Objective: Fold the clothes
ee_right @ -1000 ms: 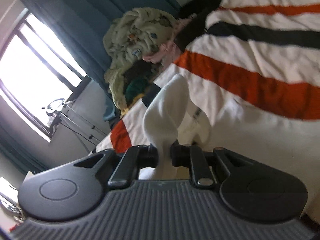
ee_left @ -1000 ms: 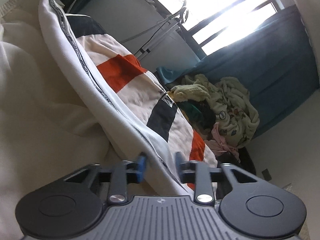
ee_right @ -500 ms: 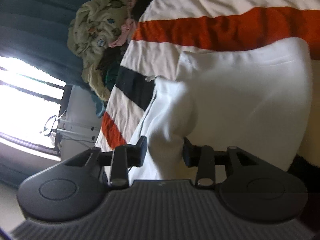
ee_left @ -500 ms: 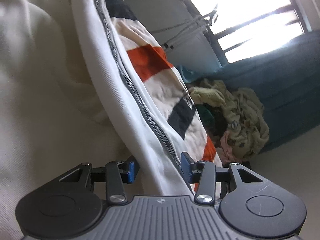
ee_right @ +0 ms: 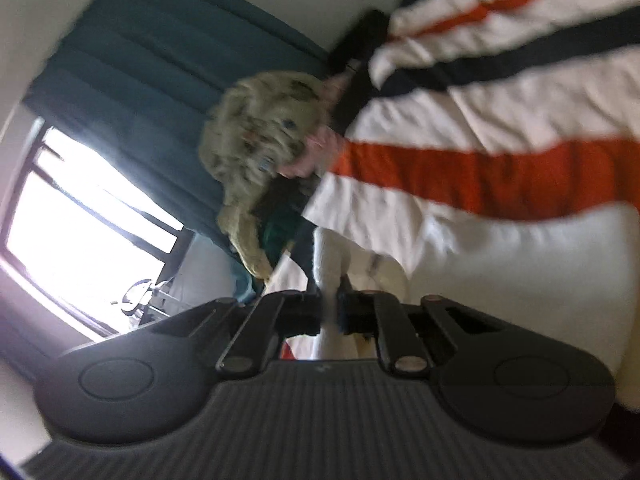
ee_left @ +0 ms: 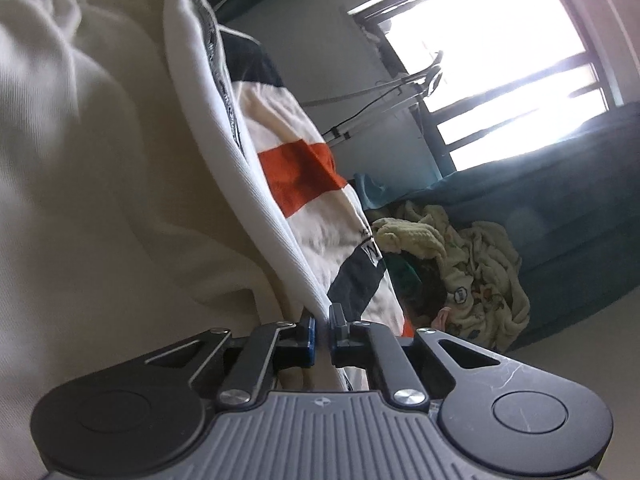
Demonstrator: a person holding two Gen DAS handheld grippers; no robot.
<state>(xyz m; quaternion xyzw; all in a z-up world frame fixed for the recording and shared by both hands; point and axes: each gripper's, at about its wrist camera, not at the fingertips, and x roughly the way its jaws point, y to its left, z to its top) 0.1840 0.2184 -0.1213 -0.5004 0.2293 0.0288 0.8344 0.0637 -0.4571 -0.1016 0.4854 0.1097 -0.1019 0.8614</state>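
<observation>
A white garment (ee_left: 100,200) fills the left of the left wrist view, and a dark-lettered tape runs along its edge (ee_left: 224,92). My left gripper (ee_left: 322,332) is closing its jaws, and they pinch that edge low down. In the blurred right wrist view the same white garment (ee_right: 520,260) lies on a bedcover striped orange, black and cream (ee_right: 480,172). My right gripper (ee_right: 329,312) is closing its jaws too, nipping a raised fold of the white cloth (ee_right: 330,256).
The striped bedcover (ee_left: 296,176) runs away under the garment. A heap of unfolded clothes (ee_left: 472,264) lies at its far end, against a teal curtain (ee_left: 560,200). Beyond them are a bright window (ee_left: 480,40) and a drying rack (ee_left: 384,92).
Both grippers stood open around white cloth half a second ago and have now closed on it. The right wrist view has swung and blurred, and the left has shifted along the garment's edge.
</observation>
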